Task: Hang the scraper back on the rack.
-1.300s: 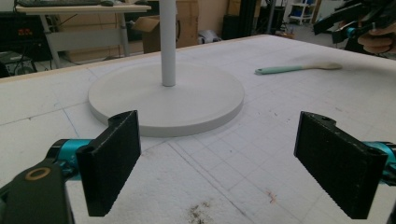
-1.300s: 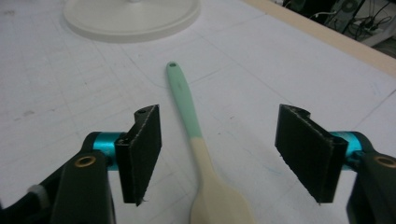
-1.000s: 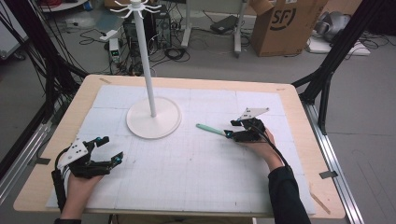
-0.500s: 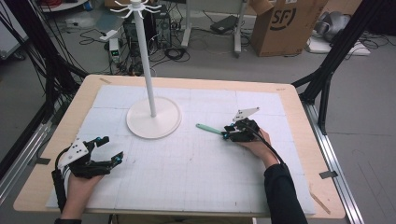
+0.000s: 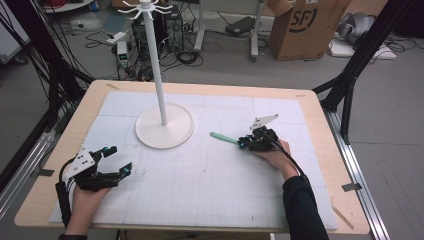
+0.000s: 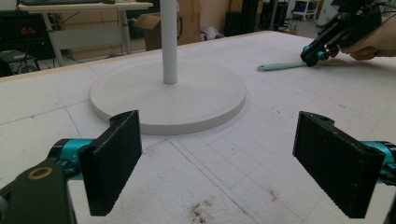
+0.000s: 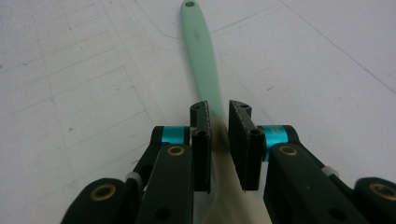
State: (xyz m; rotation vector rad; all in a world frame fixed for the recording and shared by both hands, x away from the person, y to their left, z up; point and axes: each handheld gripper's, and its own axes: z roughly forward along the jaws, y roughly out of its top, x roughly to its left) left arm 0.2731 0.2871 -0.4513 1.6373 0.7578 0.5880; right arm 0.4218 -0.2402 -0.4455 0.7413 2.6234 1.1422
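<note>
A mint-green spatula lies flat on the white mat right of the stand, its handle pointing left. My right gripper rests low on the mat at its right end. In the right gripper view the jaws have just been closing, and the right gripper now pinches the handle where green turns to cream. My left gripper sits at the front left, open and holding nothing. In the left gripper view the left gripper has its jaws wide apart, facing the stand base and the spatula beyond.
A white stand with a round base and a tall pole with hooks on top rises at the mat's middle back. The wooden table edge frames the mat. Boxes and cables lie on the floor behind.
The right gripper has edged left along the spatula and its jaws have closed onto the handle. The left gripper has stayed where it was.
</note>
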